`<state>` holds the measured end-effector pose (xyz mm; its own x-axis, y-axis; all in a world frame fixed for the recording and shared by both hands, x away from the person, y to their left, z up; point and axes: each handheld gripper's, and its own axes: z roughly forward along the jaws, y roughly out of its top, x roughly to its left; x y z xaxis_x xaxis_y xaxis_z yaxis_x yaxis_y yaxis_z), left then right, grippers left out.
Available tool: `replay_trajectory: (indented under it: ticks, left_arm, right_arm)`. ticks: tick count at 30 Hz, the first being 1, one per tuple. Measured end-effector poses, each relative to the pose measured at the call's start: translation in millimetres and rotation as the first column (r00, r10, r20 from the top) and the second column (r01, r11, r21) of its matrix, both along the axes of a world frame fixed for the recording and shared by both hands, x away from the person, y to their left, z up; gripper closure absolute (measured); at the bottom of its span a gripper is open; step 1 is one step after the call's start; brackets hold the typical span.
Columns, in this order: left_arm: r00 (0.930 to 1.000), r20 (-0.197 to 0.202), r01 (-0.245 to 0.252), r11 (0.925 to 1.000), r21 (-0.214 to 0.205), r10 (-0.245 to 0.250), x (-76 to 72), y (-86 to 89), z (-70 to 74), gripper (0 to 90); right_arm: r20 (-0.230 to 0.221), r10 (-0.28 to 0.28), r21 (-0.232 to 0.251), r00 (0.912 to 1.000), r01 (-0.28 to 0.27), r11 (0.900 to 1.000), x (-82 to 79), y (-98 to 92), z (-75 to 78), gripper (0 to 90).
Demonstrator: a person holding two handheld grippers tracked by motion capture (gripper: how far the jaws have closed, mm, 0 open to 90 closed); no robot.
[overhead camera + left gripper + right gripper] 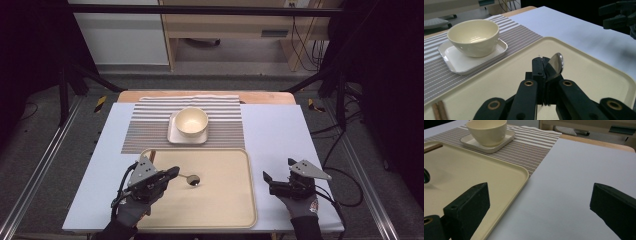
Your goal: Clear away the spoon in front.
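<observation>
Cream bowl [190,121] sits upright on a pale square plate [175,136], a little left of the plate's centre. Plate rests on a grey-and-white striped mat [145,127] at the far middle of the desk [280,135], which wears a light blue-white cover with a wooden edge showing at the back. Two thin brown sticks [439,111], side by side, lie at the far left corner of the beige tray [225,200]. Grey floor, cables and pale furniture beyond.

spoon [555,65]: polished metal, mirror-glossy
tray [235,210]: smooth matt cream plastic
bowl [191,121]: glazed ceramic, shiny
placemat [145,130]: striped woven cloth
bench [280,135]: matt pale cover, wooden edge
</observation>
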<state>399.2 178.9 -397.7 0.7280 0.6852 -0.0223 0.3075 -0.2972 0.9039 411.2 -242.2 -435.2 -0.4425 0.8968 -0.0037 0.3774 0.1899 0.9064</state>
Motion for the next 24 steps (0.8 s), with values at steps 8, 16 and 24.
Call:
replay_trajectory:
  ticks: [8, 16, 24]
  left_arm:
    - [0.9990, -0.033, 0.032, 0.9995, -0.004, -0.032, -4.2, -10.3, -8.5, 88.0]
    - [0.9996, -0.028, 0.006, 0.9999, 0.012, -0.006, -0.1, -11.3, -10.8, 86.0]
    - [0.9990, -0.029, -0.035, 0.9988, 0.035, 0.036, 11.1, -9.1, -16.8, 80.4]
  right_arm:
    - [-0.001, 0.000, 0.003, 1.0000, 0.000, 1.0000, -0.2, -0.1, 0.0, 3.0]
    - [-0.006, 0.001, 0.002, 1.0000, -0.001, 1.0000, 0.2, 1.3, -0.9, 3.0]
    - [-0.011, 0.004, -0.005, 0.9999, -0.004, 1.0000, 1.3, 2.3, -2.4, 3.1]
